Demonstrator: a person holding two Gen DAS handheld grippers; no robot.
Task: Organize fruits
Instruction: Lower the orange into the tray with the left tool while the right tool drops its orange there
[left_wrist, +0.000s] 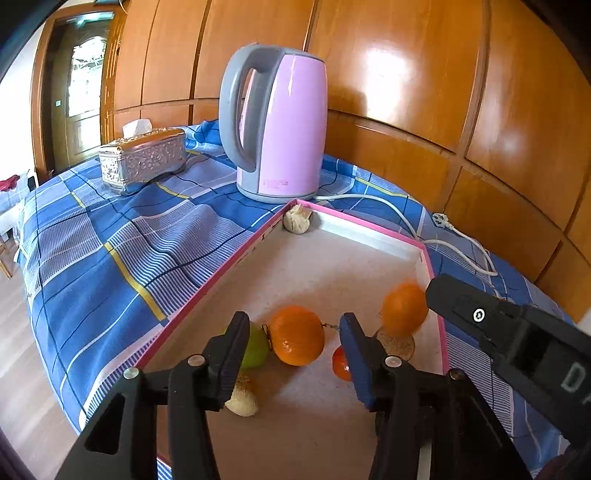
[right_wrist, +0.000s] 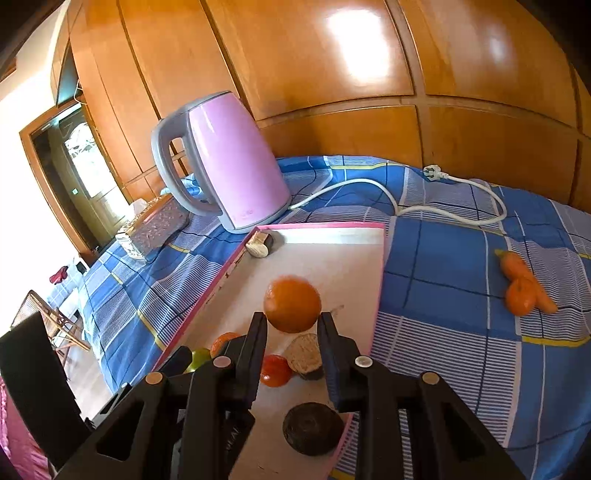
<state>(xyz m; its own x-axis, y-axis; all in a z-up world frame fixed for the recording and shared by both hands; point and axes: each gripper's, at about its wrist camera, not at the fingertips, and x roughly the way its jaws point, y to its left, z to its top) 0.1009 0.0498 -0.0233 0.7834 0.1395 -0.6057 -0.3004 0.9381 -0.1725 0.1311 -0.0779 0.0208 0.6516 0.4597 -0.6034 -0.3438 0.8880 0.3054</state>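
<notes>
Orange and blurred, a round fruit sits mid-frame over the pink-rimmed white tray, just beyond the right gripper, whose jaws stand wide. Only the right view shows a carrot far right. The left gripper gapes empty.

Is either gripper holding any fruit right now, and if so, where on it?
The left gripper is open and empty. The orange sits blurred at the right gripper's fingertips; whether they pinch its lower sides or have let go cannot be told.

Glossy wood panelling, smooth plastic kettle, woven checked cloth
</notes>
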